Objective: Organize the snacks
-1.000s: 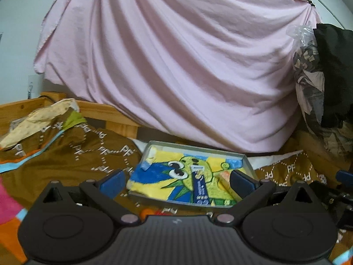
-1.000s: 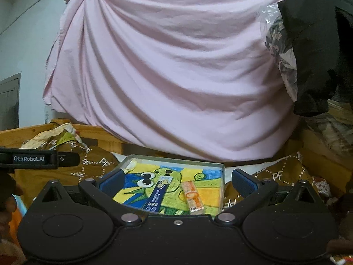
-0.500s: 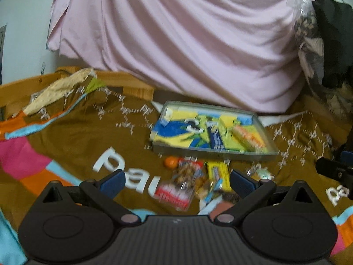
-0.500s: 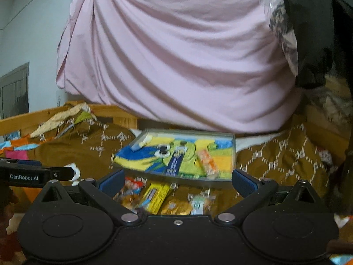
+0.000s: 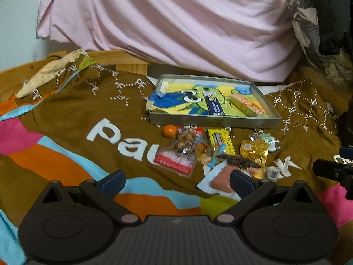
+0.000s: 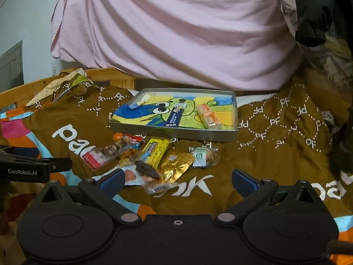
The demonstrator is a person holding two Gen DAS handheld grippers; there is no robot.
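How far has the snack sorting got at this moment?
Early. Done: the tray holds a blue stick pack and an orange bar. In hand: nothing; left gripper and right gripper are open. Left: the snack pile on the blanket.

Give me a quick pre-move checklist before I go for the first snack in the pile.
1. Left claw open, nothing held: ok.
2. Right claw open, nothing held: ok.
3. Tray has free room; only a blue stick pack and an orange bar lie in it: ok.
4. Snack pile in front of the tray, on the blanket: ok.
5. Snacks lie apart for a clean grasp: not ok, several overlap.
6. Gold pouch free of its neighbours: cannot tell.
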